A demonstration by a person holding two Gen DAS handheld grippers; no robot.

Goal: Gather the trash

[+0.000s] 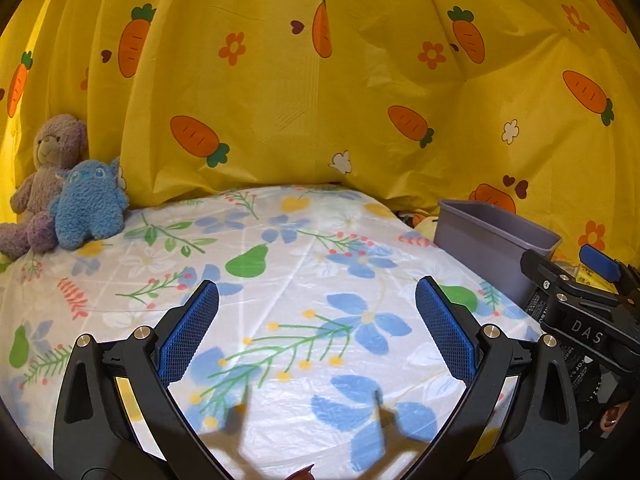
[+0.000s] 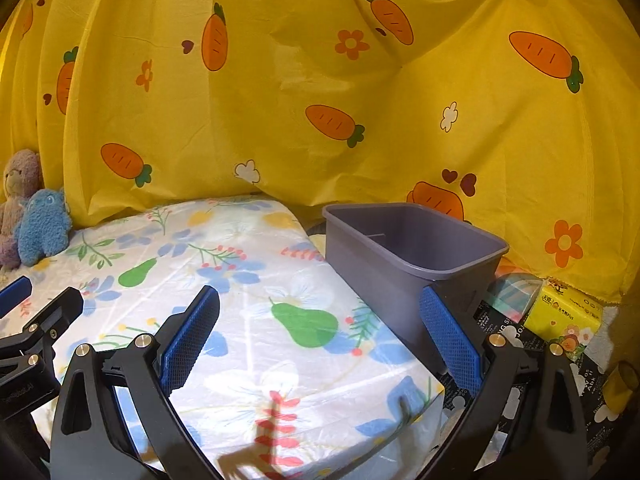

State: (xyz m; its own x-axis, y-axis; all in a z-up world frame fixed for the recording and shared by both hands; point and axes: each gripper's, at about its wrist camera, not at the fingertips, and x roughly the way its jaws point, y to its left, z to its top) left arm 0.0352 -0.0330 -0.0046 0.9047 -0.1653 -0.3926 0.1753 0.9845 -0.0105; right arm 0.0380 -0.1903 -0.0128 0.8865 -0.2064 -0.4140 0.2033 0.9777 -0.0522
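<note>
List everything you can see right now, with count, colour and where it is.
Teddy bear: one, purple-grey, far left corner of the table, sitting against the curtain.
Blue plush toy: one, blue, touching the teddy bear in front.
Tablecloth: one, white with flowers and pears, covering the table.
Curtain: one, yellow with carrots, behind the table.
Bin: one, grey-purple, empty as far as visible, at the table's right edge.
Tissue pack: one, yellow, right of the bin.
Left tool: one, black with blue pads, open, nothing between them.
Right tool: one, same colours, open, empty.
</note>
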